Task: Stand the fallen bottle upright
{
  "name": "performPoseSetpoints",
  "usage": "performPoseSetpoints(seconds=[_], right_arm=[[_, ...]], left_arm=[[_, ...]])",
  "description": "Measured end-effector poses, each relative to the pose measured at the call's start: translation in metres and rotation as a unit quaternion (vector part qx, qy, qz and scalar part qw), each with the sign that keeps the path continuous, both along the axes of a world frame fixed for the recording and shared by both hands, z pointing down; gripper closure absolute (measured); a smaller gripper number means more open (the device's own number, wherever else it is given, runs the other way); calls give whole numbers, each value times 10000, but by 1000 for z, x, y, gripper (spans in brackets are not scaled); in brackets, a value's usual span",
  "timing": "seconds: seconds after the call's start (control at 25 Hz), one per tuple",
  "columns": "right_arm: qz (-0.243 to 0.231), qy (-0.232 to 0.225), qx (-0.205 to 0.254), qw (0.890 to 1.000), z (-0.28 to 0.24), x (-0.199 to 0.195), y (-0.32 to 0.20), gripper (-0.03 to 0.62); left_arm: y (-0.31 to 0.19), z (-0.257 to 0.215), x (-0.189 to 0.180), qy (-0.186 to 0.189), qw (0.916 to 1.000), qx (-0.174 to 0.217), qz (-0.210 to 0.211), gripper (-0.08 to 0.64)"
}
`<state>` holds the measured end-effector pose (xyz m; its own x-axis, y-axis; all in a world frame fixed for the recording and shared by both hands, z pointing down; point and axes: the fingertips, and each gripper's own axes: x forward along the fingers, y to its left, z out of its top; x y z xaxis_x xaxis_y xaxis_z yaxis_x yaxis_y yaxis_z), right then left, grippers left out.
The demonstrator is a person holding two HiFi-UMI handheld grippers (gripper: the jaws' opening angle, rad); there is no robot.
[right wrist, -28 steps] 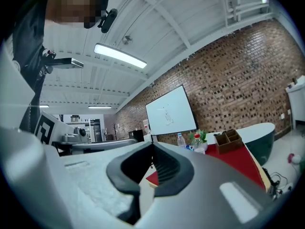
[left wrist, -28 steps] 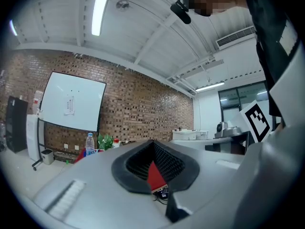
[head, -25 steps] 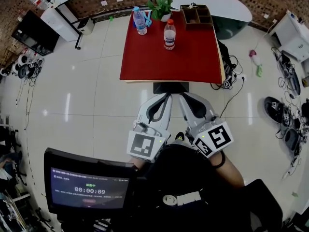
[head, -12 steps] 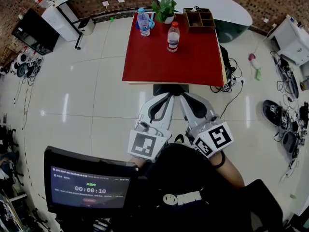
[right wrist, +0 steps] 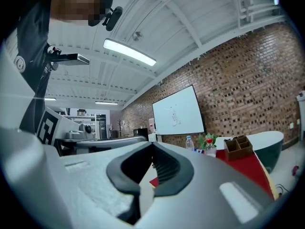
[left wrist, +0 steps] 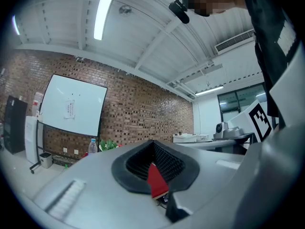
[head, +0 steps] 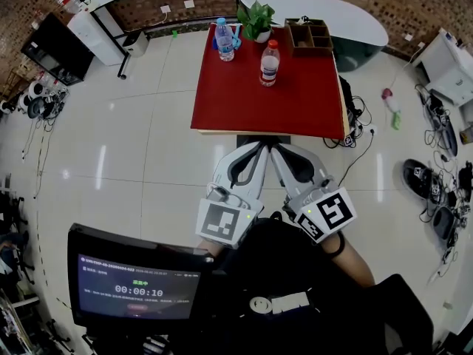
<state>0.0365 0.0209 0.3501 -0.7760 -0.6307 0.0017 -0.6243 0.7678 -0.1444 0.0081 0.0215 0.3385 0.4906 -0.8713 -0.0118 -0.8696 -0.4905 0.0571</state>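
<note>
Two clear water bottles stand upright on the red table [head: 251,102]. The red-capped bottle [head: 270,63] is near the middle back and the blue-capped bottle [head: 224,40] is at the back left corner. No lying bottle shows. My left gripper [head: 257,148] and right gripper [head: 273,148] are side by side close to my body, short of the table's near edge. Both are shut and hold nothing. The right gripper view shows both bottles far ahead, the blue-capped bottle [right wrist: 190,143] and the red-capped bottle [right wrist: 209,148].
A potted plant [head: 256,21] and a wooden organizer [head: 310,35] stand along the table's back edge. A black monitor [head: 137,287] hangs in front of me at lower left. Cables and shoes [head: 436,191] lie on the tiled floor to the right.
In the head view the table and its bottles have drifted slightly right and up. Both grippers stay shut and together in front of me.
</note>
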Motion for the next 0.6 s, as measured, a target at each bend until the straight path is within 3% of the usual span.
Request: performPoseSetpoints(seconds=[0.6], right_arm=[[97, -11, -11, 10000, 1, 2, -3, 589]], left_arm=[[0, 1, 0, 28, 10000, 28, 35, 557]])
